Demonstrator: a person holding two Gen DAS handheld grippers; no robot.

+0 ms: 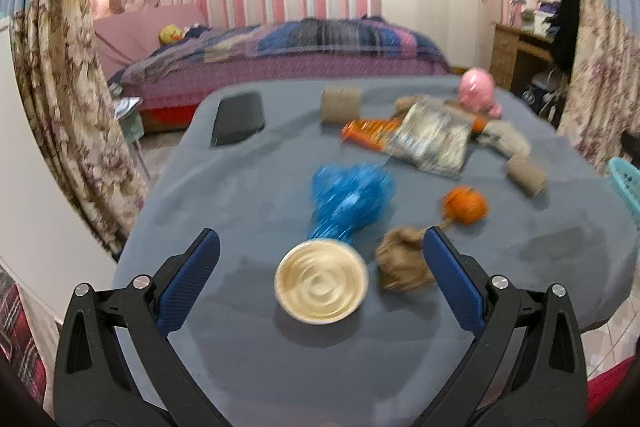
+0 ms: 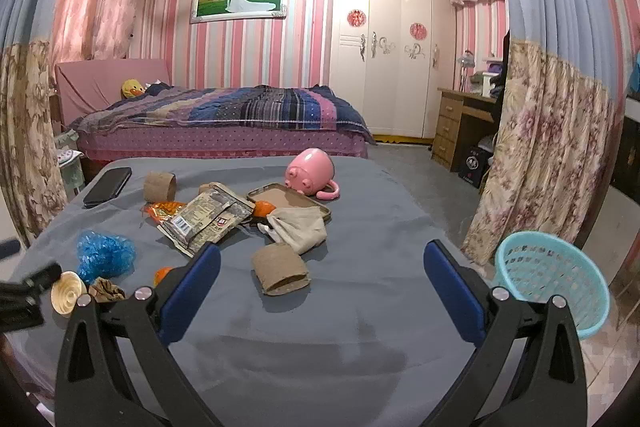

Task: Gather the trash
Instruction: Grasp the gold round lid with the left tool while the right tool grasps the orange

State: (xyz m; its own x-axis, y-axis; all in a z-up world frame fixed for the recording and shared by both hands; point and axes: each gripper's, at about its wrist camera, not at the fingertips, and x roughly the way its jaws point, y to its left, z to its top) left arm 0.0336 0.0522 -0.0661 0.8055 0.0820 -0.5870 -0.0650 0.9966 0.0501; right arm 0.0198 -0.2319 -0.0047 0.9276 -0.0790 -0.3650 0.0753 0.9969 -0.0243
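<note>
A paper cup point(image 1: 321, 282) lies on its side on the grey table, mouth toward me, between the spread fingers of my open left gripper point(image 1: 320, 247). Beside it are a crumpled brown paper ball point(image 1: 402, 265), a blue plastic wrapper point(image 1: 352, 201) and an orange peel point(image 1: 466, 205). Farther back lie a silver snack wrapper point(image 1: 434, 139), an orange wrapper point(image 1: 370, 133) and cardboard rolls point(image 1: 341, 105) point(image 1: 526, 177). My right gripper point(image 2: 322, 261) is open above the table, just short of a flattened cardboard roll point(image 2: 280, 269). A turquoise basket point(image 2: 554, 287) stands at the table's right edge.
A black phone point(image 2: 107, 186) lies at the far left of the table point(image 2: 360, 327). A pink pig mug point(image 2: 310, 173), a shallow tin tray point(image 2: 288, 199) and a beige cloth point(image 2: 298, 225) sit at the back. A bed, wardrobe and curtains lie beyond.
</note>
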